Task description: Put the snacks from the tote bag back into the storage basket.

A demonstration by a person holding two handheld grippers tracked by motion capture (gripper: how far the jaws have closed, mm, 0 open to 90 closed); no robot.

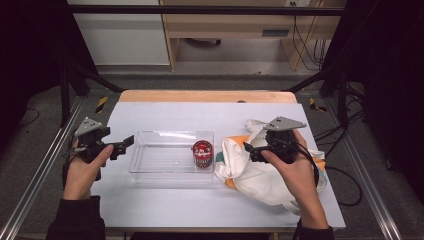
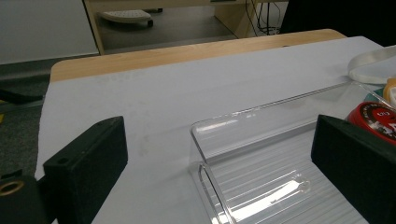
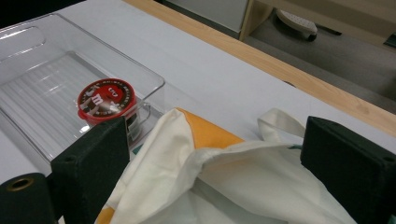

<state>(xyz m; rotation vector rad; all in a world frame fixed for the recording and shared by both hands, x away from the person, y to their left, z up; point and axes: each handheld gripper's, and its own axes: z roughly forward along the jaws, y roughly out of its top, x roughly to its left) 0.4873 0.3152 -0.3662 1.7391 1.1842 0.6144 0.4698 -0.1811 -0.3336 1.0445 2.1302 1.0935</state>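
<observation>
The left tongs [image 1: 131,140] are held just off the left end of a clear rectangular plastic tray [image 1: 150,167], jaws spread wide and clamped on nothing; in the left gripper view the two black jaws stand far apart with the tray's near corner [image 2: 205,140] between them, not touching either. The right tongs [image 1: 246,151] hover over the opening of a cream cloth tote bag with an orange lining [image 1: 260,175], jaws likewise wide apart and holding nothing; in the right gripper view the bag's folded mouth [image 3: 224,172] lies between the jaws, and whether they touch the cloth cannot be told.

Inside the tray, upright against its right end wall, stands a small round tub with a red printed lid [image 1: 202,152]; the right gripper view shows it [image 3: 106,100] in the corner nearest the bag. The bag lies crumpled on the right half of the white counter [image 1: 200,117], its edge just beside the tray's right wall. A light wooden strip [image 1: 205,96] runs along the counter's far edge.
</observation>
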